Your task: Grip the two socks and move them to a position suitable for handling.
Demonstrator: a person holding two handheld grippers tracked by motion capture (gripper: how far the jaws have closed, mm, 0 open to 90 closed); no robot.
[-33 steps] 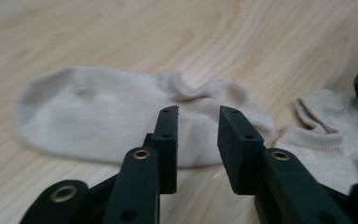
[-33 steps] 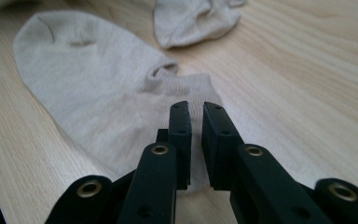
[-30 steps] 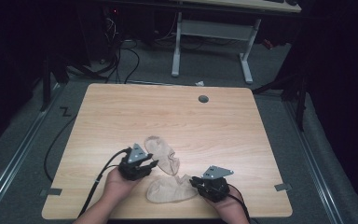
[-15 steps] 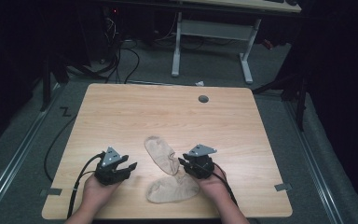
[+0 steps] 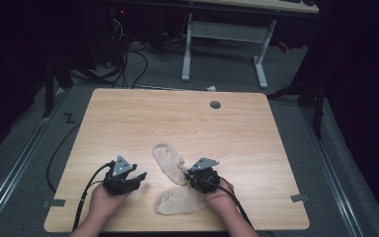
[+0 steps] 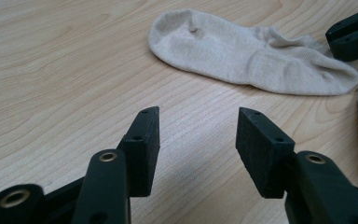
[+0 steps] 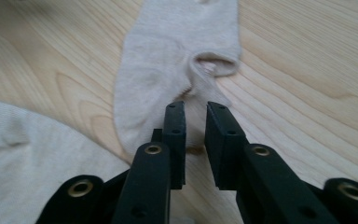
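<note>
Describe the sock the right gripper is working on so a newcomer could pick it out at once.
Start at the wooden table and look to its near edge, between the person's two hands. Two beige socks lie there: the one meant is the upper sock, slanting away from the right gripper, whose nearly closed jaws sit at its opening end. The lower sock lies nearer the table edge, beside the right hand.

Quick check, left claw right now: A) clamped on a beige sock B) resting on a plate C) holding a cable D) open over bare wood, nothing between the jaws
D: the left claw has its jaws spread over the light wooden table, apart from the beige fabric sock.
</note>
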